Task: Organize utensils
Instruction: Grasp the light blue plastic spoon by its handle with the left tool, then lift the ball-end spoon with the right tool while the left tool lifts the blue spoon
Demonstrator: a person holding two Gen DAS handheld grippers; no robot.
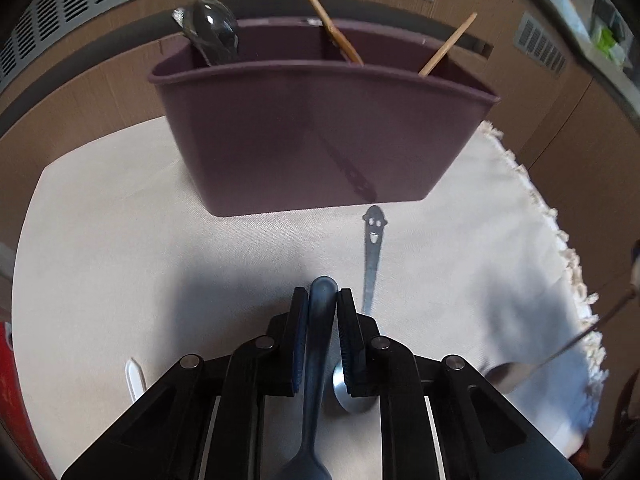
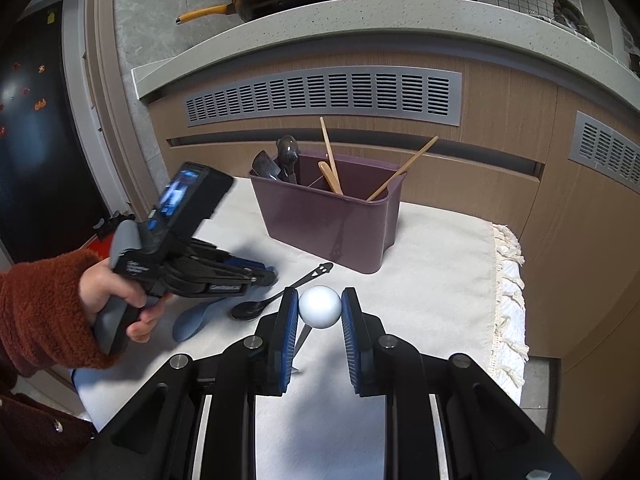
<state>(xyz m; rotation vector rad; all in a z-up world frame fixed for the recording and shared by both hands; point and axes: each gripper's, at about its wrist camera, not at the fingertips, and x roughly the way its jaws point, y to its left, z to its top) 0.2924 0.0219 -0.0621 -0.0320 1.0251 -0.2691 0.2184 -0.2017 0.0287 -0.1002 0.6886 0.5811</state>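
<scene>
left tool (image 1: 323,300) pinching blue spoon (image 1: 318,344) handle, right tool (image 2: 320,304) clamping white ball-ended utensil (image 2: 320,306), purple caddy (image 1: 320,136) beyond

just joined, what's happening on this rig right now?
A person is sorting utensils into the purple caddy. The left gripper is shut on a blue spoon low over the cloth. The right gripper grips a white ball-ended utensil. A smiley-handled spoon lies on the cloth.

Utensil caddy (image 1: 316,136) blocks ahead; cloth (image 1: 120,248) beside open.
</scene>
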